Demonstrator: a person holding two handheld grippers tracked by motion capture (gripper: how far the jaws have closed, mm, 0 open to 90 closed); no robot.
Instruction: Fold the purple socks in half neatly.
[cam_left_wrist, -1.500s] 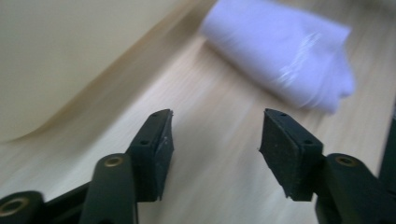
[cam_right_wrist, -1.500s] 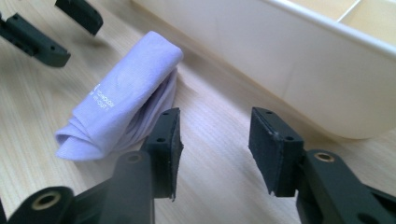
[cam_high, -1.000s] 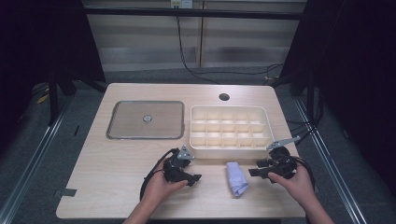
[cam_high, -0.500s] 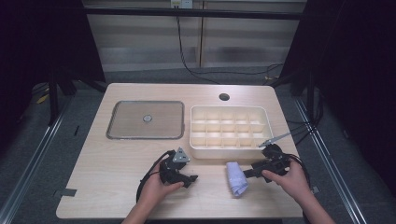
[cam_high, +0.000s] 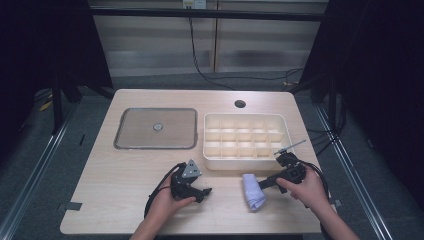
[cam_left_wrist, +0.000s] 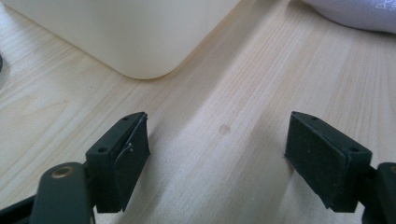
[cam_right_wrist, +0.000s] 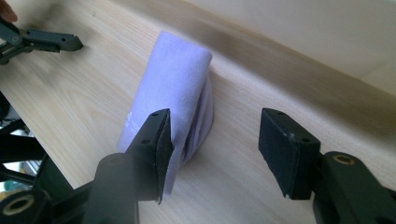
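Folded lavender cloth (cam_high: 253, 191): lies flat on the bench (cam_high: 120, 170), just in front of the cream compartment tray (cam_high: 245, 137), toward the near right.
Right tongs (cam_high: 264, 184): jaws spread, empty; one jaw overlaps the cloth's near end in the right gripper view, contact not discernible.
Left tongs (cam_high: 206, 191): jaws spread, empty, low over bare wood near the tray's rounded corner, well apart from the cloth.
Grey square lid (cam_high: 156, 128): left of the tray, small knob at centre.

Right gripper (cam_right_wrist: 212, 154) with jaws spread wide above a folded lilac cloth (cam_right_wrist: 170, 98) lying on the wooden table (cam_right_wrist: 74, 98).
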